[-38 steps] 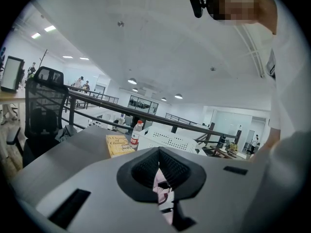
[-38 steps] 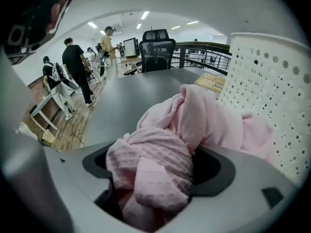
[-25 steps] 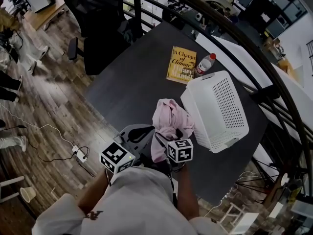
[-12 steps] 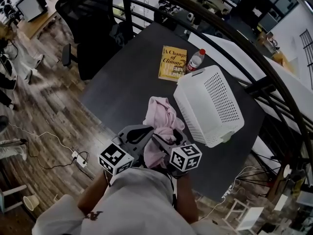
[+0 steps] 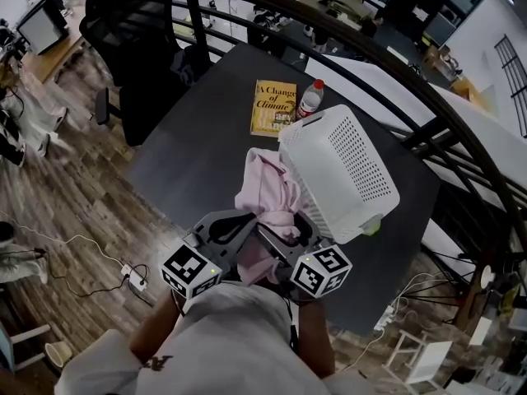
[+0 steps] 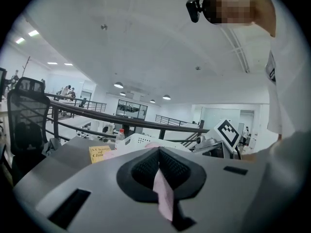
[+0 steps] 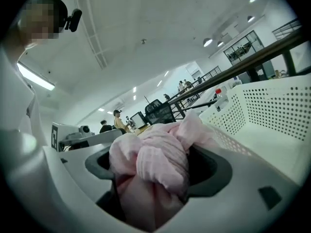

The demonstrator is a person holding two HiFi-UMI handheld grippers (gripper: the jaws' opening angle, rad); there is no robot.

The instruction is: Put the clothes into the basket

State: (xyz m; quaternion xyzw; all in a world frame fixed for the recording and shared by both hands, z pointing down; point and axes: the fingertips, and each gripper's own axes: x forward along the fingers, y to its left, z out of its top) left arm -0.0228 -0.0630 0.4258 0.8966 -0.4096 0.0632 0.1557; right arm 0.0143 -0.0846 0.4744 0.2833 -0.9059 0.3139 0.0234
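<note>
Since you have raised it, the pink cloth (image 5: 268, 192) now rests against the basket (image 5: 350, 175), seemingly not yet over the rim; your left claw (image 6: 158, 155) pinches a thin fold, your right claw (image 7: 151, 171), jaws wide, grips a thick wad.

A yellow book (image 5: 272, 108) and a red-capped bottle (image 5: 310, 99) sit side by side on the dark table (image 5: 198, 155).

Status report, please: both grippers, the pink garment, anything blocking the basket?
Left gripper shut on pink cloth garment; right gripper shut on a bunch of it. Garment beside white perforated plastic basket, not in. Nothing blocking.
</note>
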